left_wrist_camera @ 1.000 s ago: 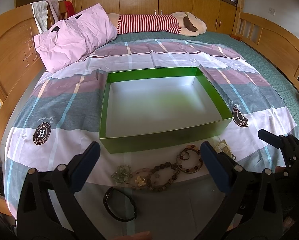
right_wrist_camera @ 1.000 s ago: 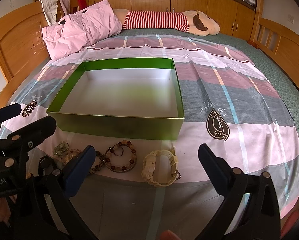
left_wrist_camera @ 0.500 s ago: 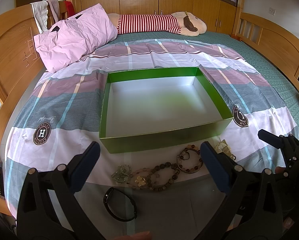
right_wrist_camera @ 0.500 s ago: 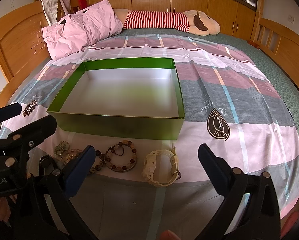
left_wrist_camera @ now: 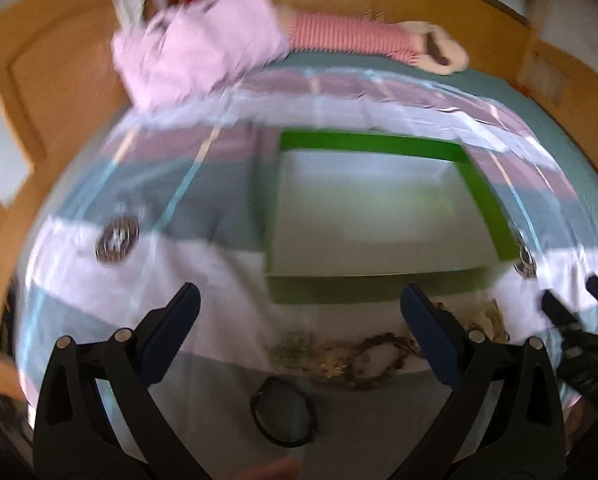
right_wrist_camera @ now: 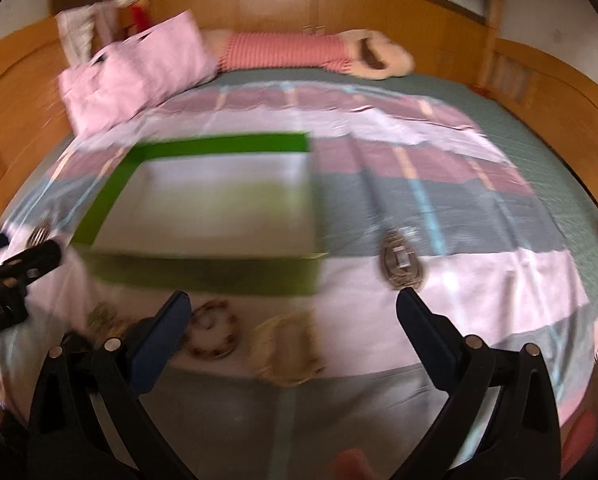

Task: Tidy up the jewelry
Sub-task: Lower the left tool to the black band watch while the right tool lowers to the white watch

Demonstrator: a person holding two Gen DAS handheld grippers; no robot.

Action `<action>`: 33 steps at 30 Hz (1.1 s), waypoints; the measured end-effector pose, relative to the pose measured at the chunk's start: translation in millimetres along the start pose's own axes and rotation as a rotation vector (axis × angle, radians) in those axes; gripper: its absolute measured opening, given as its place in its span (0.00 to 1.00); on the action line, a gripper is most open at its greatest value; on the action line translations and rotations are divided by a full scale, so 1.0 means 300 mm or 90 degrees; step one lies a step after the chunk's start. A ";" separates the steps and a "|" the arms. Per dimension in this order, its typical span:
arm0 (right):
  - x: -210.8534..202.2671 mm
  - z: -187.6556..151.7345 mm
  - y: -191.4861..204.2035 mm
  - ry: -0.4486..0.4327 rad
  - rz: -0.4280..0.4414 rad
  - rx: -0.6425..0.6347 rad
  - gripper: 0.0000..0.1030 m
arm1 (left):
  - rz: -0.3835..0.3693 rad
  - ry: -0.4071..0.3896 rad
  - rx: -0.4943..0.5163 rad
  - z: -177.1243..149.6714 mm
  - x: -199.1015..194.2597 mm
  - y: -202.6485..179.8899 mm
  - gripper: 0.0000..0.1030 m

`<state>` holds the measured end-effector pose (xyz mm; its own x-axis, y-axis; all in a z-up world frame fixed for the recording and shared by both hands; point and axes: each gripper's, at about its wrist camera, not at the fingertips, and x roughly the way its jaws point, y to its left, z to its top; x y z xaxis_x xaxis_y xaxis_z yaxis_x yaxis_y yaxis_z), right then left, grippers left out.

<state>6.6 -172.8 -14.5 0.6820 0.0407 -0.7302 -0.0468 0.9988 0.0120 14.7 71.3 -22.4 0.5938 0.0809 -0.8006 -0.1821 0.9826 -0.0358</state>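
Hovering over the near edge of the bed: left gripper (left_wrist_camera: 299, 308) with jaws spread wide, gripping nothing; right gripper (right_wrist_camera: 293, 312) likewise spread wide and gripping nothing. Lying in a row on the striped bedspread (right_wrist_camera: 479, 280), just in front of the green box (left_wrist_camera: 379, 294): dark beaded bracelet (left_wrist_camera: 379, 354), reddish bead bracelet (right_wrist_camera: 213, 334), cream watch (right_wrist_camera: 285, 348) and, nearest, black bangle (left_wrist_camera: 283, 412) (both views heavily smeared, so finer details not discernible). Sitting open and bare inside, the box. Resting beyond, a pink pillow (right_wrist_camera: 139, 76).
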 end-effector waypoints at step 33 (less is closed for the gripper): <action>0.302 -0.095 -0.105 0.259 0.046 0.074 0.09 | -0.105 0.275 0.041 -0.154 0.201 0.164 0.65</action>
<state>49.0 -201.3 -100.5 0.3351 0.1205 -0.9344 0.0146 0.9910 0.1330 5.4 116.8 -100.2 0.2275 -0.1410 -0.9635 -0.0557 0.9860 -0.1574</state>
